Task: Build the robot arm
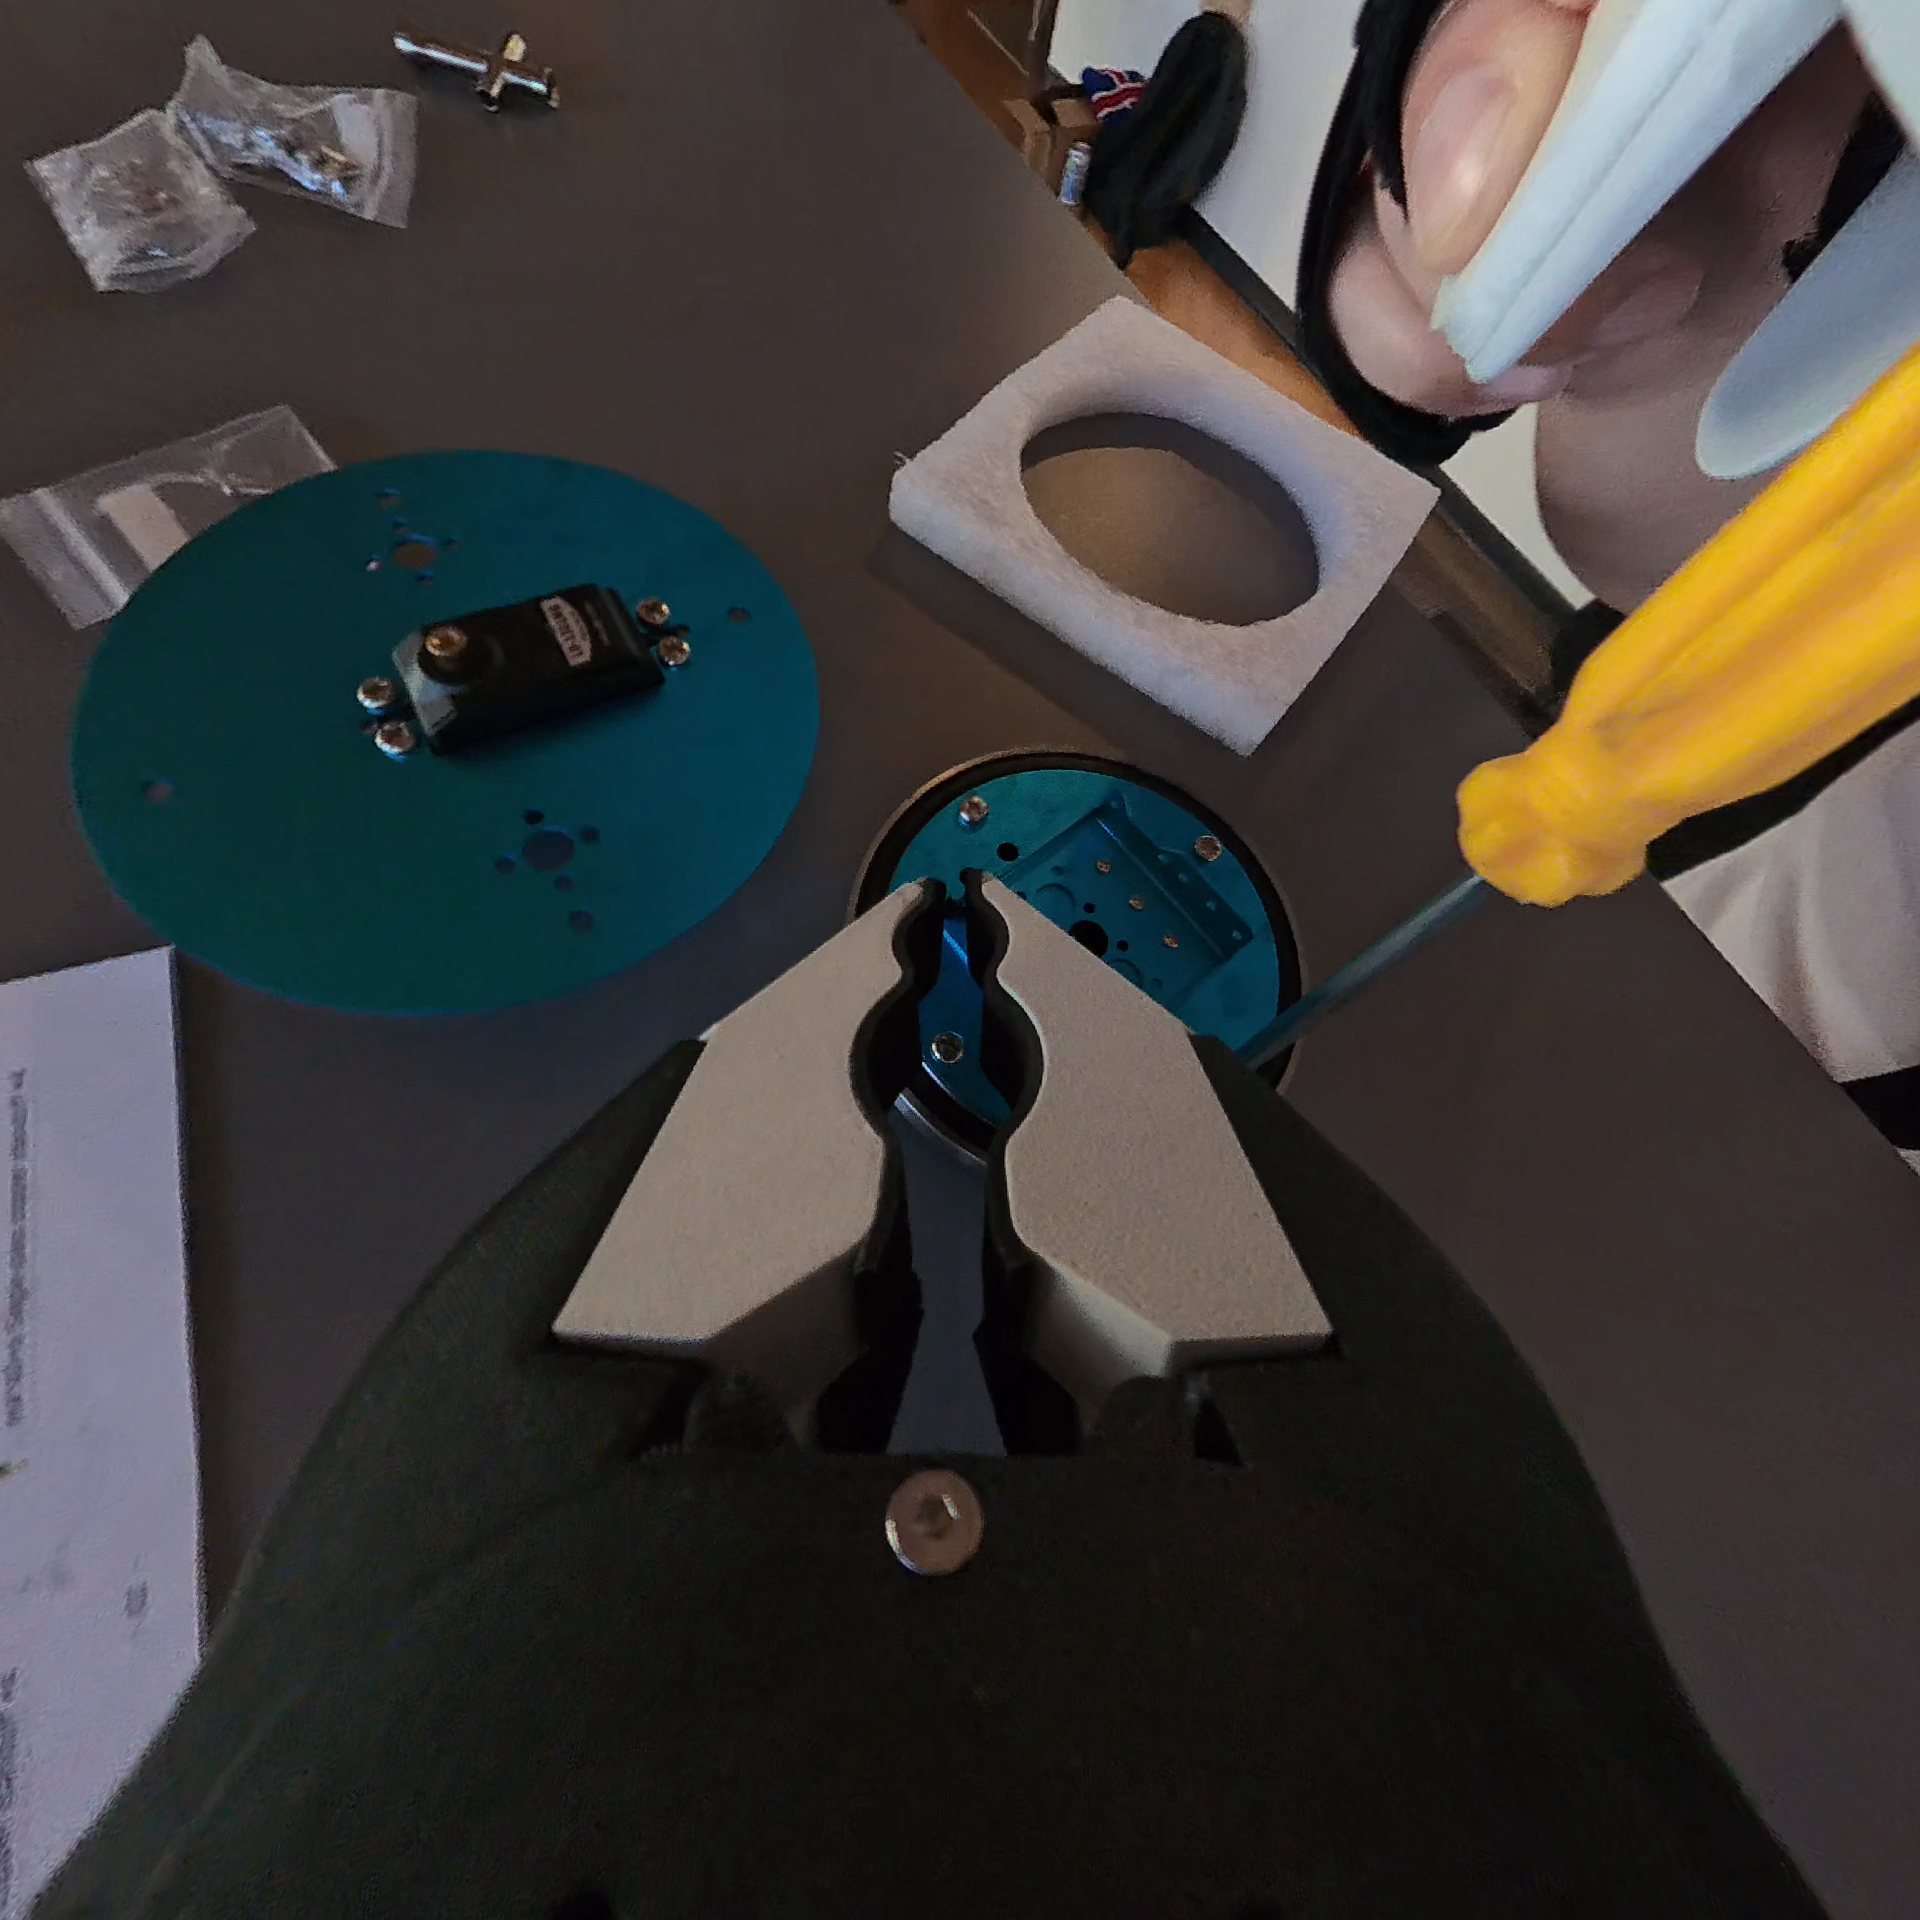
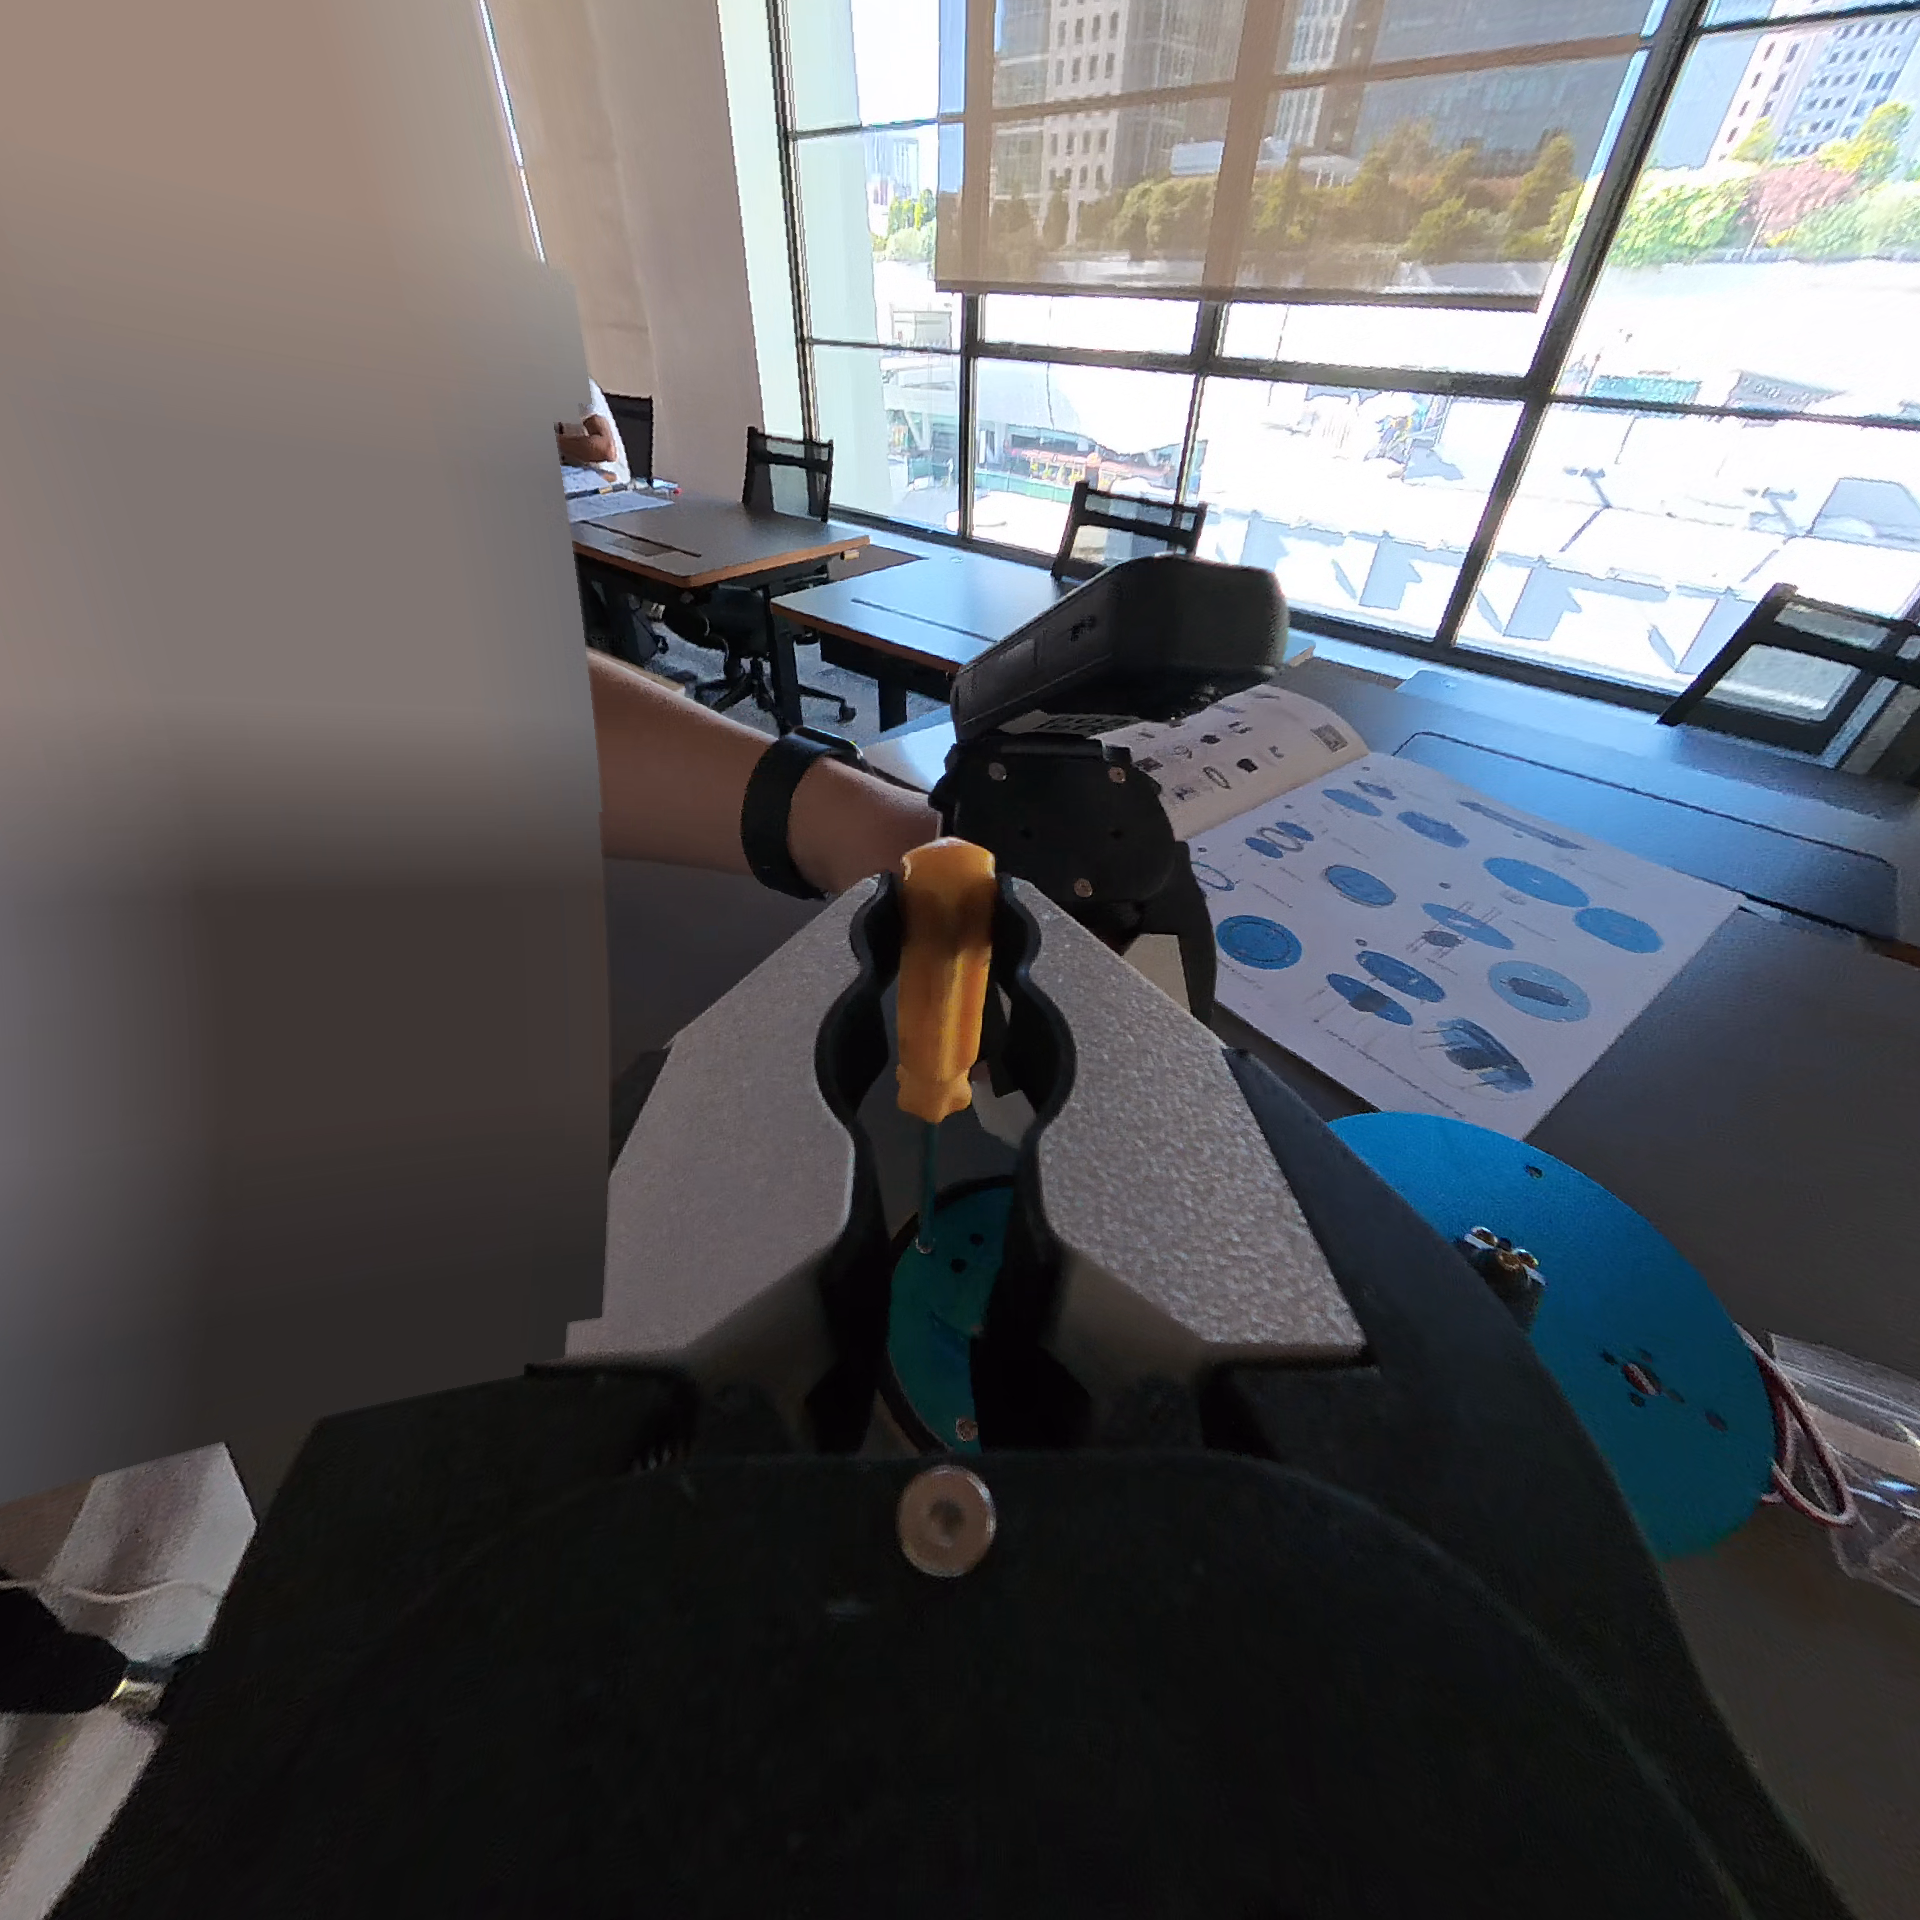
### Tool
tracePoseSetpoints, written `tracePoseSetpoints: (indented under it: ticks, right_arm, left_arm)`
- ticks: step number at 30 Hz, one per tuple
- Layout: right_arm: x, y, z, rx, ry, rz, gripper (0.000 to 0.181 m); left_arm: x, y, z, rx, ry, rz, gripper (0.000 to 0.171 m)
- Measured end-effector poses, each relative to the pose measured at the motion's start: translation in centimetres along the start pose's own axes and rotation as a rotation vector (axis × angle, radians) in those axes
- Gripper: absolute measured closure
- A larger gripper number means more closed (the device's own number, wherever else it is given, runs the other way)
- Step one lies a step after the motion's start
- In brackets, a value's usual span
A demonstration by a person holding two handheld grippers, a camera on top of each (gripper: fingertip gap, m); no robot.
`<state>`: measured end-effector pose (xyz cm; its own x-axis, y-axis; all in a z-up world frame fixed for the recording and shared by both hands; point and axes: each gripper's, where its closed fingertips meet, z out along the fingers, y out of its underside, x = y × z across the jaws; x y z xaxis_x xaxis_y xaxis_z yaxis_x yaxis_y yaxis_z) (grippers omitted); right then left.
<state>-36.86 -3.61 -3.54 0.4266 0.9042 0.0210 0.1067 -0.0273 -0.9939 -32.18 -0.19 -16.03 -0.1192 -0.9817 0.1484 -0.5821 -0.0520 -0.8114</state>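
A small round assembly, a blue plate with a U-shaped bracket in a black ring, lies on the dark table. My left gripper is shut on a raised blue bracket edge at the assembly's near side. My right gripper is shut on a yellow screwdriver handle. The screwdriver's thin shaft points down, with its tip on a screw in the blue plate. In the left wrist view the screwdriver comes in from the right, its shaft reaching the assembly's rim. The left gripper body shows beyond.
A large blue disc carrying a black servo lies to the left; it also shows in the right wrist view. White foam with an oval hole, plastic bags of small parts, a metal cross wrench and an open manual lie around. Spacing between my two grippers at the tips: around 12 centimeters. The metal cross wrench is about 30 centimeters from my left fingertips.
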Motion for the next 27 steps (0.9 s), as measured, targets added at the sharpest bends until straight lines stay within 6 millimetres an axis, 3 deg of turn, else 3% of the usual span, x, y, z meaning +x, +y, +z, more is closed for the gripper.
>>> tracePoseSetpoints:
  ticks: [9, 22, 27]
  right_arm:
    - [0.1, 0.0, 2.1, -0.136, 0.080, -0.015, 0.164]
    - [0.9, 0.1, 2.0, -0.182, 0.305, -0.026, 0.164]
    - [0.0, -0.1, 2.6, -0.177, 0.382, -0.078, 0.164]
  left_arm:
    - [-0.2, 0.3, -0.5, 0.028, -0.072, -0.059, 0.168]
    - [-0.8, 1.5, -2.3, 0.013, -0.277, -0.128, 0.168]
    - [-0.9, 2.1, -3.2, 0.023, -0.383, -0.202, 0.168]
